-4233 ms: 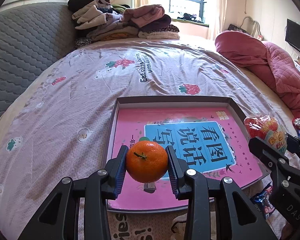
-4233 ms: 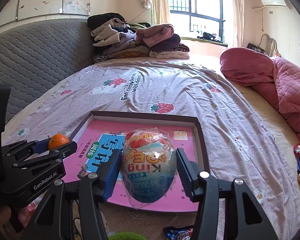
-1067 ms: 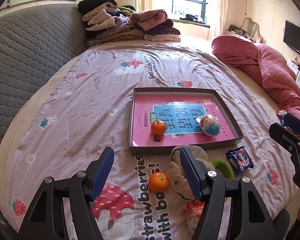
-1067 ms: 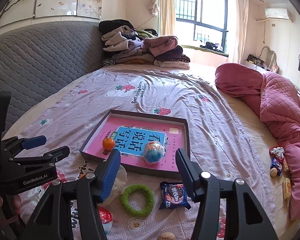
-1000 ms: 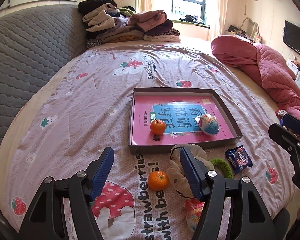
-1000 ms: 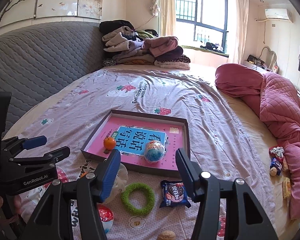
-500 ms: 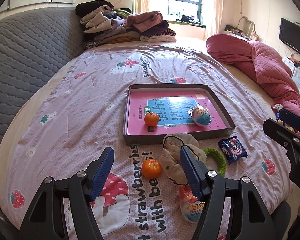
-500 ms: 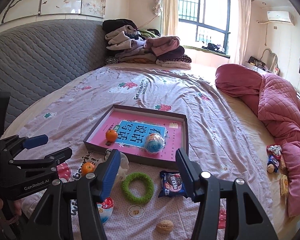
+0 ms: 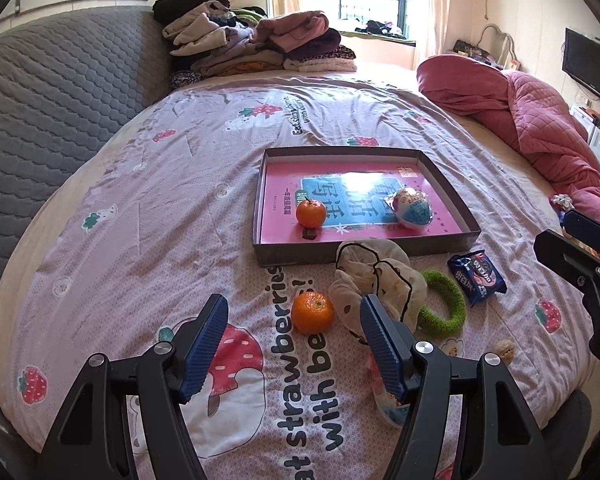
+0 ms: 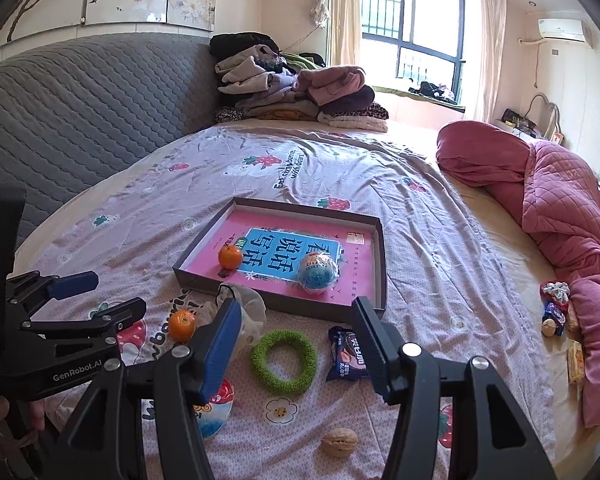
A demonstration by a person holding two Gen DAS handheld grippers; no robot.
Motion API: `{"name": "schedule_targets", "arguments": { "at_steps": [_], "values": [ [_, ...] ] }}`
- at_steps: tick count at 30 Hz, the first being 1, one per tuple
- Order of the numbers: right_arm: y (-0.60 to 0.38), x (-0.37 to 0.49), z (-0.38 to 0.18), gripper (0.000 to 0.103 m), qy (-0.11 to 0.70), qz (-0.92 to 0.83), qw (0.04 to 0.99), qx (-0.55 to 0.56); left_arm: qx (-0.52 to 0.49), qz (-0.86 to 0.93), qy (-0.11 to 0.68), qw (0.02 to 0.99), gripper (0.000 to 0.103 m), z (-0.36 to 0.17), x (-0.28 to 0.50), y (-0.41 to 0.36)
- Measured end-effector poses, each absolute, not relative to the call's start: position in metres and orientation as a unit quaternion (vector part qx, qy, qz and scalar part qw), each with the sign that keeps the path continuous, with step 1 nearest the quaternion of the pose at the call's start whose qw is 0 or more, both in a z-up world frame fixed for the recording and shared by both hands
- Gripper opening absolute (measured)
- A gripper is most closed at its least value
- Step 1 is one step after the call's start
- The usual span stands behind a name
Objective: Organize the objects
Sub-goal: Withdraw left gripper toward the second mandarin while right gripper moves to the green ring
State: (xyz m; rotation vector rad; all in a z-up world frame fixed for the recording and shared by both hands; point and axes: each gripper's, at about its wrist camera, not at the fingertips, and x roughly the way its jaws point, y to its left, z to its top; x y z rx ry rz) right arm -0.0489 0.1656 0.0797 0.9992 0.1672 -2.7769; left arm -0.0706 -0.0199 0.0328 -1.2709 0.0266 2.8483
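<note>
- On the strawberry-print bed, short of the box (image 9: 440, 184): your left gripper (image 9: 292, 340) hangs wide open and empty over the loose orange (image 9: 313, 312), which lies between its jaws in the left wrist view, untouched.
- Your right gripper (image 10: 290, 344) is likewise agape, holding nothing, above the green ring (image 10: 284, 361) and the snack packet (image 10: 346, 354).
- The orange looks light, firm and round, likely to roll; take it across its widest part, gently.
- The packet is probably crinkly and slick; pinch its flat middle.
</note>
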Motion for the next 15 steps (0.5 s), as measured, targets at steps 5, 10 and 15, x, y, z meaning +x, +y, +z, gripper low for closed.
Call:
{"name": "schedule_targets", "arguments": {
  "at_steps": [5, 10, 15],
  "values": [
    [0.166, -0.048, 0.072, 0.057, 0.058, -0.934, 0.093, 0.341, -0.406, 0.914, 0.006, 0.009, 0.070, 0.024, -0.067, -0.022],
    [0.164, -0.046, 0.065, 0.057, 0.059, -0.931, 0.094, 0.347, -0.404, 0.915, 0.008, 0.010, 0.070, 0.020, -0.063, -0.022],
    [0.163, -0.045, 0.058, 0.057, 0.059, -0.929, 0.094, 0.352, -0.415, 0.910, 0.008, 0.012, 0.070, 0.014, -0.062, -0.020]
  ]
}}
